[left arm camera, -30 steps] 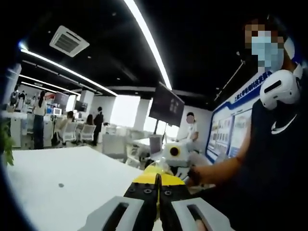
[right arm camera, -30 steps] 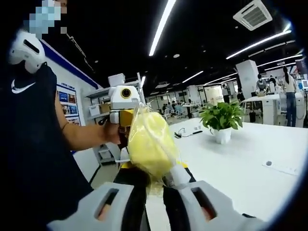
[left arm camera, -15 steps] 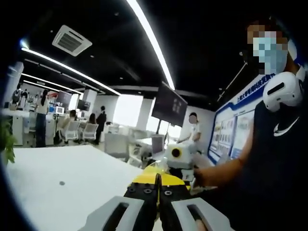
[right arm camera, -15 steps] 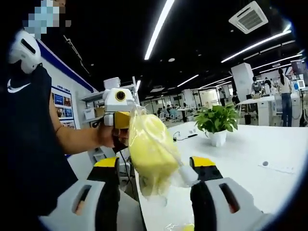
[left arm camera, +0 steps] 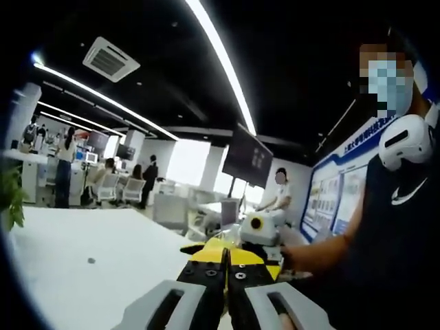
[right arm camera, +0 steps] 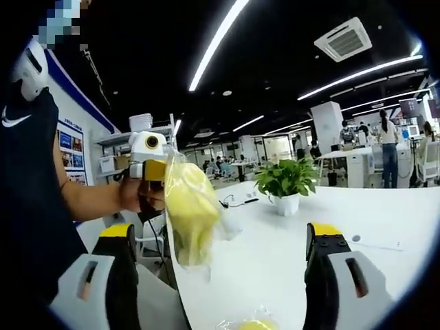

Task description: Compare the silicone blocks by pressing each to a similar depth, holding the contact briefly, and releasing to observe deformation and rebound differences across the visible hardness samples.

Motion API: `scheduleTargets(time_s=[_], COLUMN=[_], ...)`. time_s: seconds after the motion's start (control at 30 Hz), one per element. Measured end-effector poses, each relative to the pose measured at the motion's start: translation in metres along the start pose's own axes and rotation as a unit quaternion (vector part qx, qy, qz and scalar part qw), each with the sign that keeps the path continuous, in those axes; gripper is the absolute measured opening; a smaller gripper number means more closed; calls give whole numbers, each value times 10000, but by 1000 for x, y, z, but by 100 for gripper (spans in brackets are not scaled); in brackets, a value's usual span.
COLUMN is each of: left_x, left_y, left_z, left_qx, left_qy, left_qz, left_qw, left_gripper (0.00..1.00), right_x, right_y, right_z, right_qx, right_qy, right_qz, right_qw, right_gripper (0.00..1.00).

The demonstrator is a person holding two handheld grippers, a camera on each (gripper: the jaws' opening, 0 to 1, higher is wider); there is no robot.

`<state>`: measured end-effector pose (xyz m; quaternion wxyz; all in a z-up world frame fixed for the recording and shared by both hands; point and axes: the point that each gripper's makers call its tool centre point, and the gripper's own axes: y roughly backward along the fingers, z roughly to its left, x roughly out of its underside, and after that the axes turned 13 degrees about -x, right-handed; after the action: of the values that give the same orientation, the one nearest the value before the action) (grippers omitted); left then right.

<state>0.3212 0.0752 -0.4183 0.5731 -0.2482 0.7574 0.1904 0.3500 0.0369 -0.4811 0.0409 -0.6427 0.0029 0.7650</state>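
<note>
The white table (right arm camera: 385,213) is the largest thing here, and a person in a dark shirt (right arm camera: 27,206) stands at its near corner with one gripper in each hand. A potted plant (right arm camera: 283,184) stands further back on the table.

The right gripper (right arm camera: 220,237) has its jaws wide apart and holds nothing. Between them, but touching neither, hangs the yellow silicone block (right arm camera: 187,206), wrapped in a clear bag. The left gripper (right arm camera: 152,180) comes in from the left of the right gripper view; it seems to carry the bag at its top. In the left gripper view its jaws (left arm camera: 225,265) are pressed together, though the block itself is hidden there, so I judge the grip only from the other side.

The block hangs with its long axis nearly upright, the narrower end pointing down toward the table edge.

I think the risk is this: the bag is thin and slippery, and the block can slide out or swing away when the right jaws close, so the press would land off-centre. A second yellow piece (right arm camera: 251,324) lies low on the table.
</note>
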Motion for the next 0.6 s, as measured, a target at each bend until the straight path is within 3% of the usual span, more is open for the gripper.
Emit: scheduleTargets(time_s=[0.23, 0.43, 0.6], left_x=[0, 5, 7], left_y=[0, 3, 7], left_z=[2, 16, 28], left_qx=[-62, -256, -371], left_qy=[111, 380, 635], left_qz=[-23, -56, -90], left_qw=[9999, 9989, 9973], left_gripper=[0, 0, 0], right_x=[-1, 5, 15], right_y=[6, 23, 51], right_z=[-7, -23, -36], right_qx=[166, 678, 1174], right_qy=[102, 339, 501], right_qz=[11, 148, 301], right_qw=[9998, 9970, 9914], right_gripper=[97, 97, 97])
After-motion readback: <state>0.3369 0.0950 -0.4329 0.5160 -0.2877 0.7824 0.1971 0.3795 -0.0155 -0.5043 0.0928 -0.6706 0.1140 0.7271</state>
